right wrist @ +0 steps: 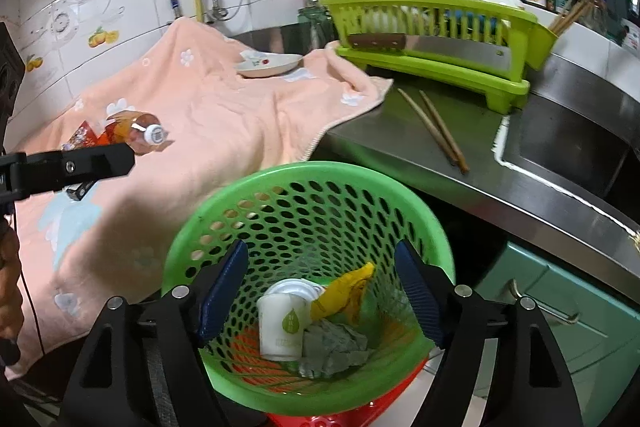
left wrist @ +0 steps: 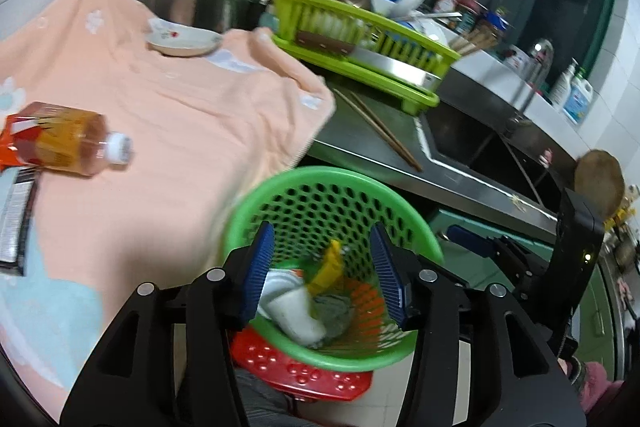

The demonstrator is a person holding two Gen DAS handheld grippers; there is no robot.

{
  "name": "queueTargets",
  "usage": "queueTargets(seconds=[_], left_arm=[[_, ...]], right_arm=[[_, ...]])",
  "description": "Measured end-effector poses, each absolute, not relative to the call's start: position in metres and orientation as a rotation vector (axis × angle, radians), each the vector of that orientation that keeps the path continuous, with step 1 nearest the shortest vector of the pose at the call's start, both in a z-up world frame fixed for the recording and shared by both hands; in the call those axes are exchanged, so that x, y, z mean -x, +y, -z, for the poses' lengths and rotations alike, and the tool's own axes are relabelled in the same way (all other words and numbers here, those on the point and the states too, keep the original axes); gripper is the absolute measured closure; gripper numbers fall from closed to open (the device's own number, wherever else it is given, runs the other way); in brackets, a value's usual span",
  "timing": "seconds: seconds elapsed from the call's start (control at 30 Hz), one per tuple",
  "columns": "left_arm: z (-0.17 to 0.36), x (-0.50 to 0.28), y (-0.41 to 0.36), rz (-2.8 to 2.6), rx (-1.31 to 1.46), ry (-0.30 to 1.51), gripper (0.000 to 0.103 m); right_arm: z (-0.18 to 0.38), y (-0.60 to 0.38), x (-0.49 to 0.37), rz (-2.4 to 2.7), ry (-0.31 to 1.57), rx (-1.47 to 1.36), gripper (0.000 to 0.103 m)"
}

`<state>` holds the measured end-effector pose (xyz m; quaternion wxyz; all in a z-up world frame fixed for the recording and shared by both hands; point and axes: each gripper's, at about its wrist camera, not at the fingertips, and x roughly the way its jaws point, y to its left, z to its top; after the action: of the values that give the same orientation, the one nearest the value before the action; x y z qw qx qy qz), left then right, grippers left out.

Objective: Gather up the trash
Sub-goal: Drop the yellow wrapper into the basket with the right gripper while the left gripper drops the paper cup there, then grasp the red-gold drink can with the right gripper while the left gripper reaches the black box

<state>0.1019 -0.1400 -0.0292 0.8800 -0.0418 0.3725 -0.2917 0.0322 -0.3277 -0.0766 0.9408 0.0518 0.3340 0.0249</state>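
Observation:
A green perforated basket (left wrist: pixel 320 173) (right wrist: pixel 304 169) stands on a red stool (left wrist: pixel 296 371) below the counter edge. In it lie a white cup (left wrist: pixel 296 315) (right wrist: pixel 280 323), a yellow wrapper (left wrist: pixel 330 267) (right wrist: pixel 344 291) and a grey crumpled wad (left wrist: pixel 334 311) (right wrist: pixel 332 345). My left gripper (left wrist: pixel 321 231) hovers open over the basket, its pads bare. My right gripper (right wrist: pixel 320 247) hangs open above it too, holding nothing. On the pink towel (left wrist: pixel 160 99) lie a capped bottle of amber drink (left wrist: pixel 68 139) (right wrist: pixel 136 131), an orange wrapper (left wrist: pixel 12 143) (right wrist: pixel 82 139) and a black and silver packet (left wrist: pixel 16 219).
A lime dish rack (left wrist: pixel 360 63) (right wrist: pixel 440 67) with a cleaver and dishes sits on the steel counter. Two chopsticks (left wrist: pixel 384 131) (right wrist: pixel 440 131) lie beside it, near the sink (left wrist: pixel 480 143) (right wrist: pixel 568 147). A small plate (left wrist: pixel 184 41) (right wrist: pixel 268 65) rests on the towel's far end.

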Motion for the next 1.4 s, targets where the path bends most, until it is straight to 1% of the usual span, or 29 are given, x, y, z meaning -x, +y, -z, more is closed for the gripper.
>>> queueTargets(seconds=[0.37,0.77,1.1,1.4], left_arm=[[0.01,-0.108,-0.064,0.422,0.117,0.72,0.044],[0.002,-0.123,0.016,0.253,0.205,0.691,0.041],[0.003,-0.136,0.067,0.145,0.249,0.687,0.04],[0.013,-0.146,0.111,0.063,0.307,0.699,0.04]], right_arm=[[0.061,-0.283,-0.069,-0.25,0.707,-0.053,0.022],[0.031,-0.215,-0.139,-0.471,0.704,0.077,0.022],[0.014,-0.143,-0.218,-0.666,0.722,0.165,0.022],[0.023,-0.086,-0.283,-0.826,0.792,0.223,0.022]])
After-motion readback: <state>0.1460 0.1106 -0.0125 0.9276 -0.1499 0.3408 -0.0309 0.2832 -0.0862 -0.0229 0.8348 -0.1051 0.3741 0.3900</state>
